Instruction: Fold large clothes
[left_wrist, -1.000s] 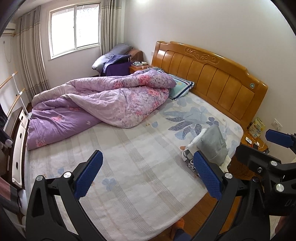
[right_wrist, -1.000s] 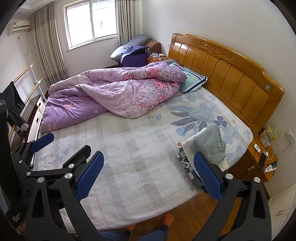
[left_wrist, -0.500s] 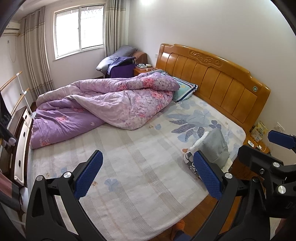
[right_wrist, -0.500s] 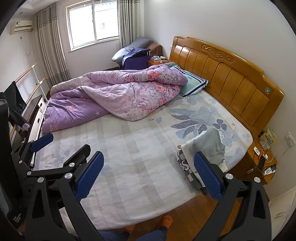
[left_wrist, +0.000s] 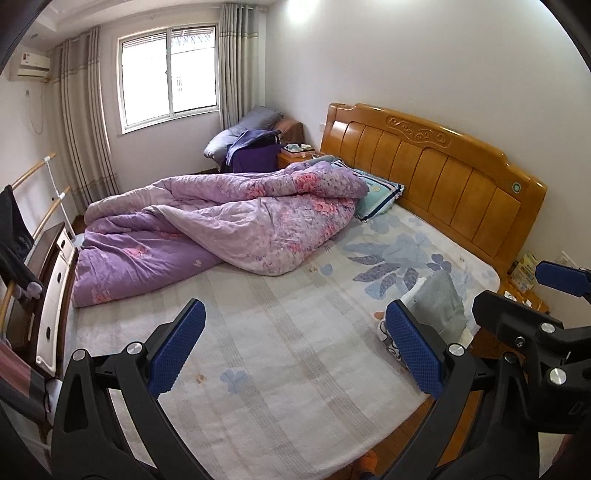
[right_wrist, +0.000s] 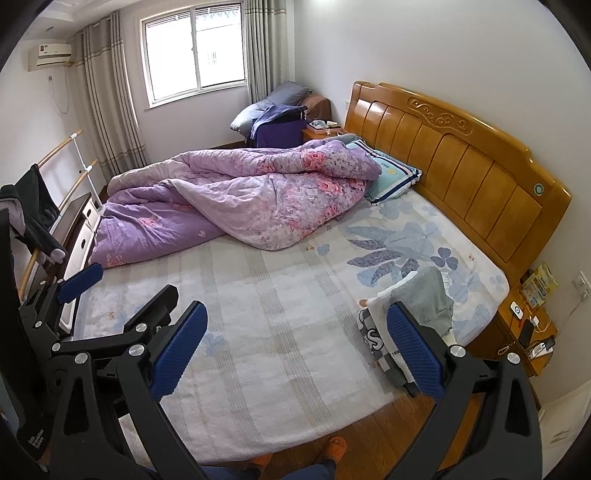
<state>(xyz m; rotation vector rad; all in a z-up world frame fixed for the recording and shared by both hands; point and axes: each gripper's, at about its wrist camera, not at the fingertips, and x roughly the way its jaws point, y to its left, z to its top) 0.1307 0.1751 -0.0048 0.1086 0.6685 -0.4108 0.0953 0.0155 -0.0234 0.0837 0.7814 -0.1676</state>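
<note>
A small stack of folded clothes, a grey garment (left_wrist: 441, 304) on top of white and printed ones (right_wrist: 373, 334), lies at the bed's near right corner; the grey one also shows in the right wrist view (right_wrist: 424, 295). My left gripper (left_wrist: 295, 345) is open and empty, held high above the bed's front edge. My right gripper (right_wrist: 295, 345) is open and empty, also high above the front edge, with its right finger in front of the clothes stack. Each gripper shows at the edge of the other's view.
A rumpled purple floral quilt (left_wrist: 221, 225) covers the bed's far left half. A pillow (left_wrist: 380, 194) lies by the wooden headboard (left_wrist: 436, 173). A nightstand (right_wrist: 528, 332) with phones stands right. A drawer unit (left_wrist: 51, 291) and drying rack stand left. My feet (right_wrist: 332, 446) stand on the wood floor.
Both grippers have tilted upward and drawn back a little, so more of the wall, window and ceiling shows. Both stay open. Nothing on the bed has moved.
</note>
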